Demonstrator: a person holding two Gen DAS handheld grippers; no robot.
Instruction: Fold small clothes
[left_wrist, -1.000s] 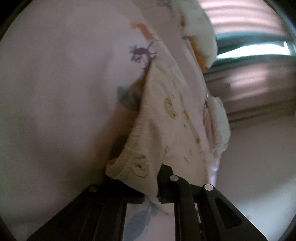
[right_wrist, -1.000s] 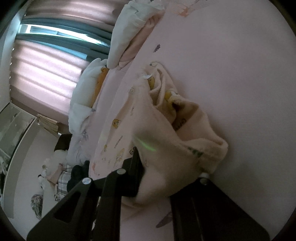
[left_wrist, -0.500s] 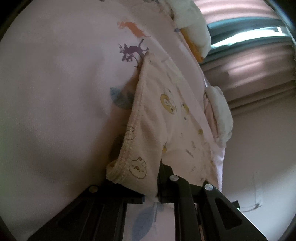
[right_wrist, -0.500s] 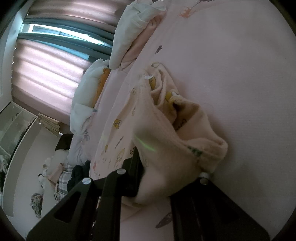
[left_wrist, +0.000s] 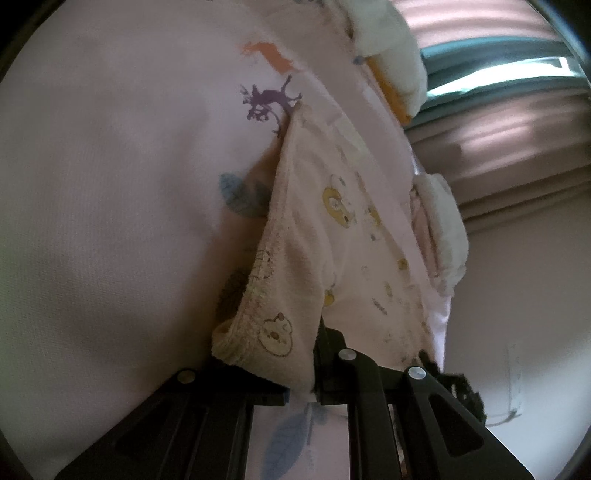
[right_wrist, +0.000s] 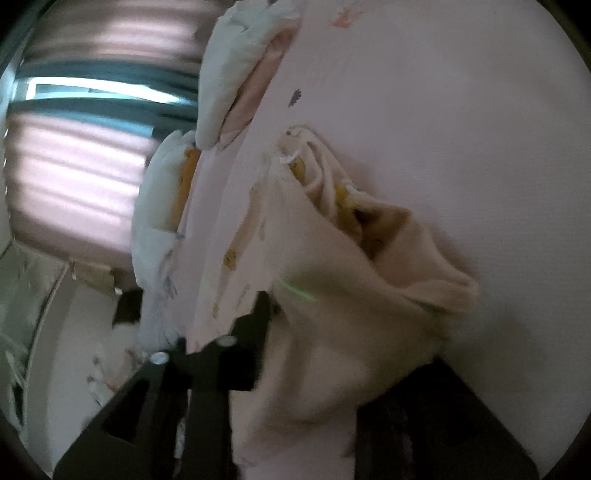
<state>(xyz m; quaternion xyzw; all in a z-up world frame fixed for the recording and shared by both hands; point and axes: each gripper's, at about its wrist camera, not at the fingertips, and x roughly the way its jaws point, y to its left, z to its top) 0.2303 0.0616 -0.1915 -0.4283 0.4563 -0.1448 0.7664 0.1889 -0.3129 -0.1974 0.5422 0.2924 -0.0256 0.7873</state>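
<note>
A small cream garment (left_wrist: 314, 236) printed with yellow bears lies stretched over a pink sheet (left_wrist: 110, 184). My left gripper (left_wrist: 284, 362) is shut on its near hemmed corner, which bulges out between the black fingers. In the right wrist view the same garment (right_wrist: 332, 295) is bunched into an open fold. It drapes across my right gripper (right_wrist: 347, 339), whose jaws are opening. The cloth still lies between them, and it covers the right finger. The left finger (right_wrist: 258, 325) stands just clear of the cloth.
The pink sheet (right_wrist: 461, 110) carries small animal prints. Piles of white and pink fabric (left_wrist: 391, 48) (right_wrist: 236, 66) lie along the bed's far edge. A window with blinds (right_wrist: 74, 155) is beyond, with shelving and clutter (right_wrist: 22, 314) low on the floor side.
The right gripper's jaws have spread and its left finger has drawn away from the cloth, with the view rolling slightly. The left gripper keeps its hold on the corner.
</note>
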